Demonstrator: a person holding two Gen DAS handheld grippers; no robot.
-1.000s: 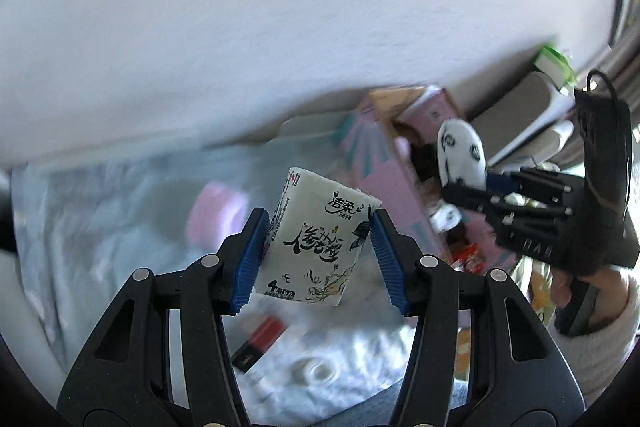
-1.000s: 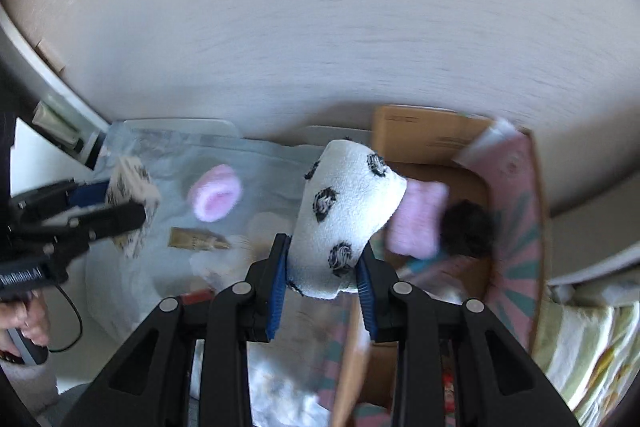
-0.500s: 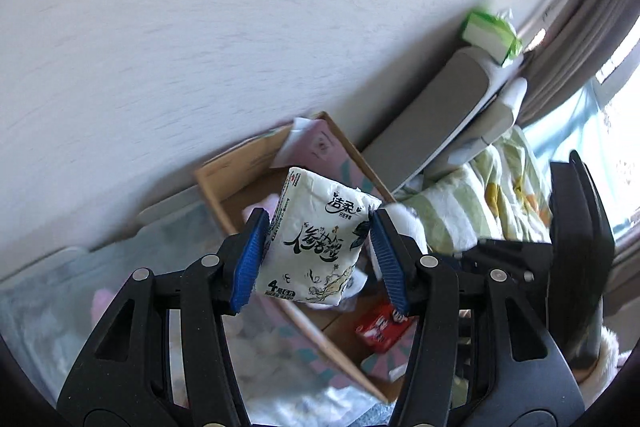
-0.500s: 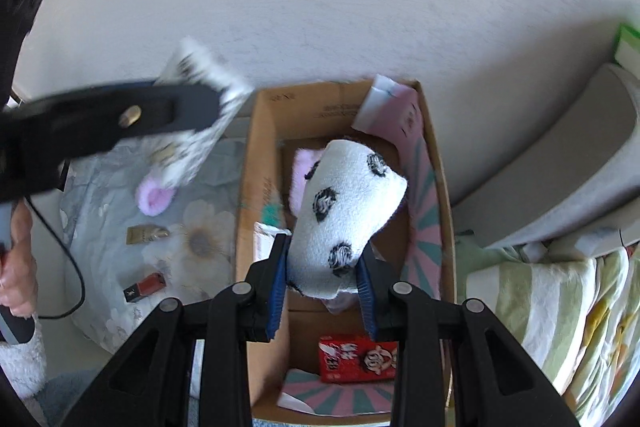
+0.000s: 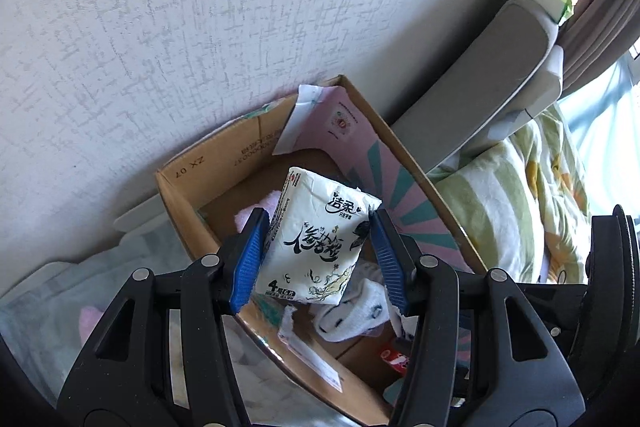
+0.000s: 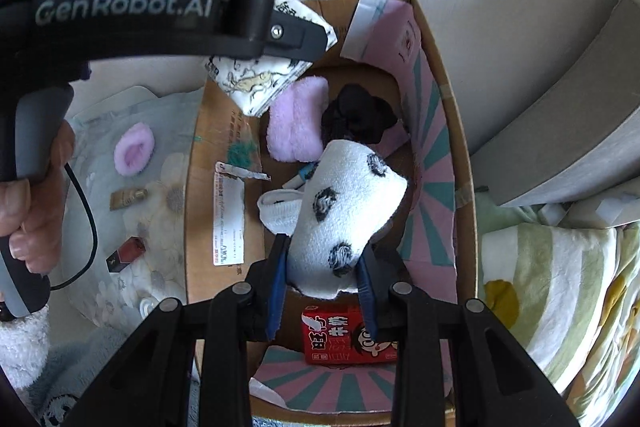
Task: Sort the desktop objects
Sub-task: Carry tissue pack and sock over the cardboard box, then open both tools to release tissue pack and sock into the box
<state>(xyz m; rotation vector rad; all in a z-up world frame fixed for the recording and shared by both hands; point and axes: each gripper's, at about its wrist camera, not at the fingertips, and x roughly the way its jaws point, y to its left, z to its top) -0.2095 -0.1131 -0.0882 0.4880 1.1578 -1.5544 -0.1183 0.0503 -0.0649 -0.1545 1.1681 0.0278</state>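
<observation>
Looks like this is the drop-off step: both grippers are loaded and parked over the cardboard box (image 6: 460,163).

The left gripper (image 5: 318,255) has its blue pads clamped on a white tissue pack (image 5: 320,247), held mid-frame over the box's open top. The right gripper (image 6: 322,287) is squeezing a white spotted sock (image 6: 344,211), low centre in its view, hanging above the box interior.

My guess for the next move: spread the fingers and let each thing fall in. There's plenty of room, so it mostly calls for staying inside the walls.

The right wrist view gives way more. You can see what's already inside: a pink fuzzy sock (image 6: 296,123), something black (image 6: 358,115), and a red carton (image 6: 348,335) at the bottom. Left of the box, a pink fluffy piece (image 6: 134,149), a small brown item (image 6: 128,197) and a red-black item (image 6: 126,253) are waiting on the floral cloth (image 6: 160,195). The left wrist view mostly shows wall and the box's far corner.
</observation>
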